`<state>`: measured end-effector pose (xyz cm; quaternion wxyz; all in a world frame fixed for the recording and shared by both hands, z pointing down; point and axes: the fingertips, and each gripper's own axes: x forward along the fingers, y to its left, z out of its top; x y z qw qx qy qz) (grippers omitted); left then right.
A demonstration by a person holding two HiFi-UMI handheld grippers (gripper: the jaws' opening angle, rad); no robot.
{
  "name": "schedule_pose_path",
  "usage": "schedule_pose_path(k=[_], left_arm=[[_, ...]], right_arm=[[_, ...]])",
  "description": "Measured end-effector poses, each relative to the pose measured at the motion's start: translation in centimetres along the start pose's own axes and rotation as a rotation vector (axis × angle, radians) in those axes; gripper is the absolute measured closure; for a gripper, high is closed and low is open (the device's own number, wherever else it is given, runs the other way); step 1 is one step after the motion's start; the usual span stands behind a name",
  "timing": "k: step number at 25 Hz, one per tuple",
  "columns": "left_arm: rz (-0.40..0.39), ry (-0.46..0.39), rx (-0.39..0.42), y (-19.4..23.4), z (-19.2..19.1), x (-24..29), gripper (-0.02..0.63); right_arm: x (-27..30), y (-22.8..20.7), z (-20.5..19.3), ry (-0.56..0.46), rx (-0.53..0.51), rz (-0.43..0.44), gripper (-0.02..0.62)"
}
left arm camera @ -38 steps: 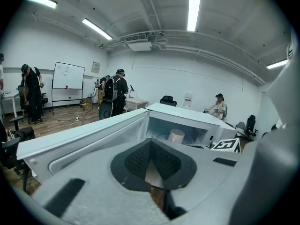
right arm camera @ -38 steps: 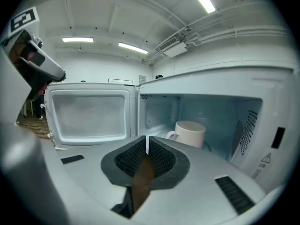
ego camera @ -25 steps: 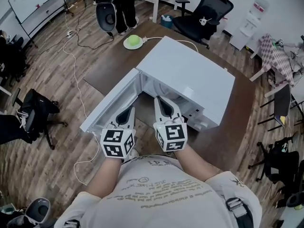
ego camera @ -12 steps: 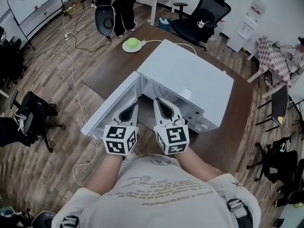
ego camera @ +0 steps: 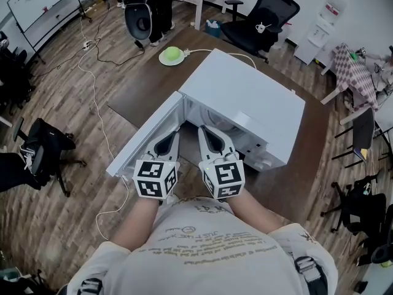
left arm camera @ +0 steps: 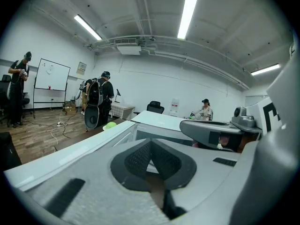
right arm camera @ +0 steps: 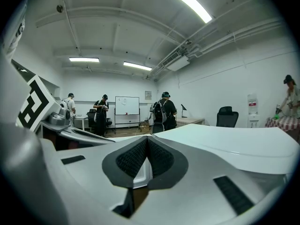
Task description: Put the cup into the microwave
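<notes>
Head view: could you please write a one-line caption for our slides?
Left gripper and right gripper, both shut and empty, point side by side at the open microwave on a table.

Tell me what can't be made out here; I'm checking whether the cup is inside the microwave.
- Cup: in no view.
- Microwave cavity: in the head view, hidden by its own top, the left gripper and the right gripper; in both gripper views, mostly blocked by the closed fingers.
- Green thing behind the microwave: head view, too small to name.
</notes>
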<state>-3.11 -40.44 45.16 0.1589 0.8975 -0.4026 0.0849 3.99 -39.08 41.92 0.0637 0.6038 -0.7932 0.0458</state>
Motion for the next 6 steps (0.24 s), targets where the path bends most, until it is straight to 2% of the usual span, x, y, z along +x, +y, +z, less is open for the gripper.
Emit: schedule_pose_path(k=[6], left_arm=[[0.001, 0.004, 0.003, 0.55, 0.42, 0.16, 0.592]], right_arm=[[0.50, -0.10, 0.32, 0.000, -0.001, -0.009, 0.580]])
